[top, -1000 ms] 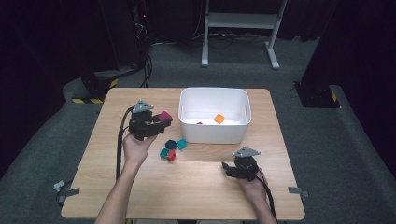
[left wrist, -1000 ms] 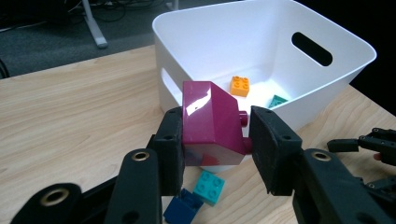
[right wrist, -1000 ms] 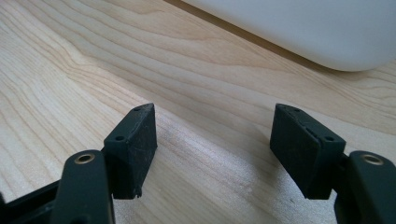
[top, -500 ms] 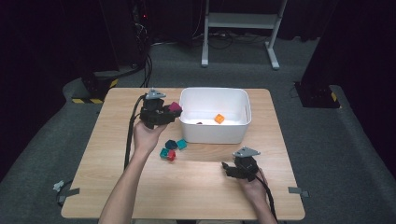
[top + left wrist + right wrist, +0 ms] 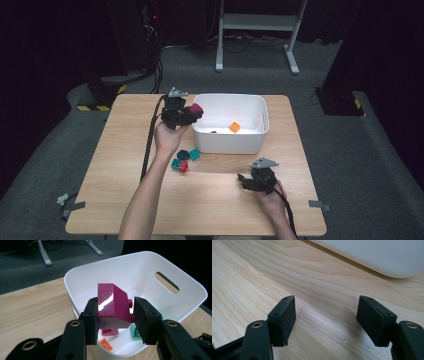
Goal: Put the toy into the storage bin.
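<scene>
Evidently light and rigid, the glossy magenta sloped brick (image 5: 112,305) is clamped by its flat sides in the left gripper (image 5: 115,319), above the white bin's rim (image 5: 75,293). Right gripper (image 5: 327,319) rests open, empty.

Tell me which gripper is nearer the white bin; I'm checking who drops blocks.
Left. The left gripper hangs at the white bin's left rim, shut on a magenta block. The right gripper sits open on the table, in front of the bin.
</scene>
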`<state>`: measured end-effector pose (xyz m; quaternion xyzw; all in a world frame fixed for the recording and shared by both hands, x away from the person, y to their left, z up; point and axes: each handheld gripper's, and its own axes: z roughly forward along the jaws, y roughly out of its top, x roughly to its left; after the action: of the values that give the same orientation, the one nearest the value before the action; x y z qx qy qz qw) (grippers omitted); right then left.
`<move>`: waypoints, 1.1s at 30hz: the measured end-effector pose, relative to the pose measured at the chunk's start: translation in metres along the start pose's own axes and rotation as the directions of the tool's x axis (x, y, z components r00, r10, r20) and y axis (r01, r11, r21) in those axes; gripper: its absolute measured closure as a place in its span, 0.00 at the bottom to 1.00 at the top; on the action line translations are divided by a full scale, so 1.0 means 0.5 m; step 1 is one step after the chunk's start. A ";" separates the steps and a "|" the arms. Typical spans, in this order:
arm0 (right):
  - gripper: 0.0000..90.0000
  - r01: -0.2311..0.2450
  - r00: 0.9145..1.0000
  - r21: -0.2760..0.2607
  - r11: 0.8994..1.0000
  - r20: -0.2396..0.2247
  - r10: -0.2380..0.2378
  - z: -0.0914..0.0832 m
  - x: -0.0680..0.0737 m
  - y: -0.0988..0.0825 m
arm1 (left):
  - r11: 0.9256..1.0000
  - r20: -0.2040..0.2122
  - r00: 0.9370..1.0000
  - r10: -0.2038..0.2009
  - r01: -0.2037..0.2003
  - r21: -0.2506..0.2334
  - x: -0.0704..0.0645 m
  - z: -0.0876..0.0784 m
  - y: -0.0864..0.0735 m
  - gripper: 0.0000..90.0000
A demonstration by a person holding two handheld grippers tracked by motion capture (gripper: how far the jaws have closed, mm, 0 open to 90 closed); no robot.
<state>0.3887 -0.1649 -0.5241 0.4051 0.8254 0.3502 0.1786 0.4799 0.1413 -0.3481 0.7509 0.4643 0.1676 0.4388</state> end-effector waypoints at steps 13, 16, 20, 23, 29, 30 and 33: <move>0.35 0.001 1.000 0.000 1.000 0.001 -0.001 0.000 0.000 0.000 | 0.999 0.006 1.000 0.028 -0.028 0.028 -0.023 0.039 0.008 0.64; 0.35 0.000 1.000 0.000 1.000 0.001 0.000 0.000 0.000 0.000 | 0.999 0.007 0.999 0.035 -0.036 0.037 -0.032 0.048 0.011 0.64; 0.35 0.000 1.000 0.000 1.000 0.001 0.000 0.000 0.000 0.000 | 0.997 0.009 0.999 0.051 -0.052 0.048 -0.047 0.067 0.017 0.64; 0.35 0.000 1.000 0.001 1.000 0.000 0.000 0.000 0.000 0.000 | 0.997 0.024 0.998 0.054 -0.055 0.055 -0.057 0.081 0.018 0.64; 0.35 0.001 1.000 0.000 1.000 0.001 -0.001 0.000 0.000 0.000 | 0.995 0.024 0.998 0.056 -0.058 0.080 -0.064 0.103 0.014 0.64; 0.35 0.001 1.000 0.000 1.000 0.001 -0.001 0.000 0.000 0.000 | 0.995 0.021 0.998 0.057 -0.059 0.081 -0.065 0.105 0.014 0.64; 0.35 0.000 1.000 0.000 1.000 0.000 0.000 0.000 0.000 0.000 | 0.995 0.010 0.998 0.061 -0.062 0.081 -0.069 0.110 0.013 0.63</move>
<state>0.3887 -0.1649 -0.5241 0.4051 0.8254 0.3500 0.1788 0.5018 0.0832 -0.3681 0.7827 0.4458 0.1589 0.4042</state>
